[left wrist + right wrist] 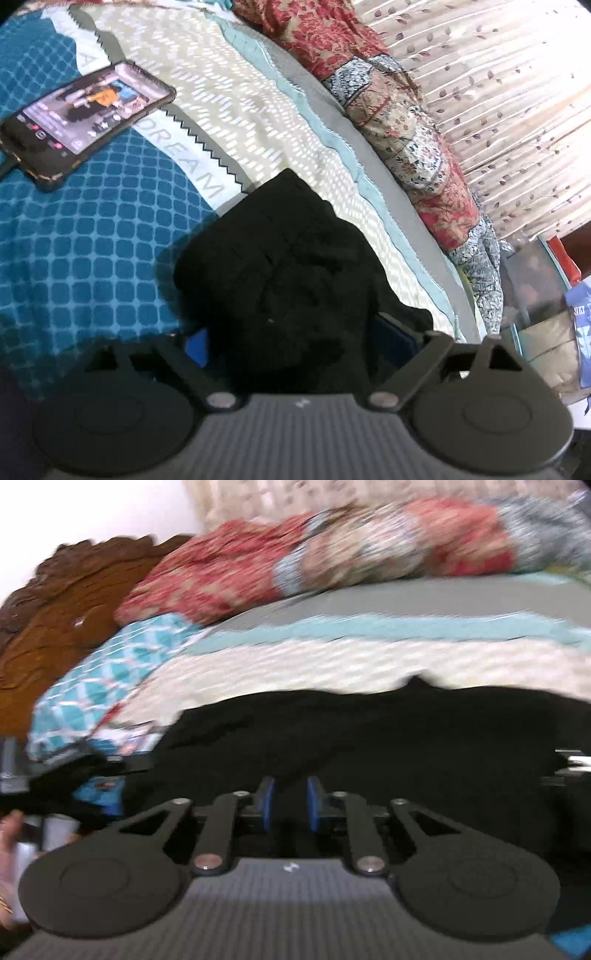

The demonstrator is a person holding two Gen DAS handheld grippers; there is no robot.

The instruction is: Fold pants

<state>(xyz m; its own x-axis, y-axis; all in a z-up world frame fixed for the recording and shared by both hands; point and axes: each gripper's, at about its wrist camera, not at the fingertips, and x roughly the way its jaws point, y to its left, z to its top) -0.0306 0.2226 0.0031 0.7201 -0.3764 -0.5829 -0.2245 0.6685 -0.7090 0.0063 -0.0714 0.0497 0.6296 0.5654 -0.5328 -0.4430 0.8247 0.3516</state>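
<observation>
The black pants lie bunched on the bedspread in the left wrist view. My left gripper has its blue pads spread wide on either side of a thick bundle of the pants, with cloth filling the gap. In the blurred right wrist view the pants spread across the middle of the bed. My right gripper has its blue pads close together with a narrow gap, right at the near edge of the black cloth. Whether cloth is pinched between them is unclear.
A phone with its screen lit lies on the blue patterned bedspread at the upper left. A rolled floral quilt runs along the far side by a curtain. A carved wooden headboard stands at the left of the right wrist view.
</observation>
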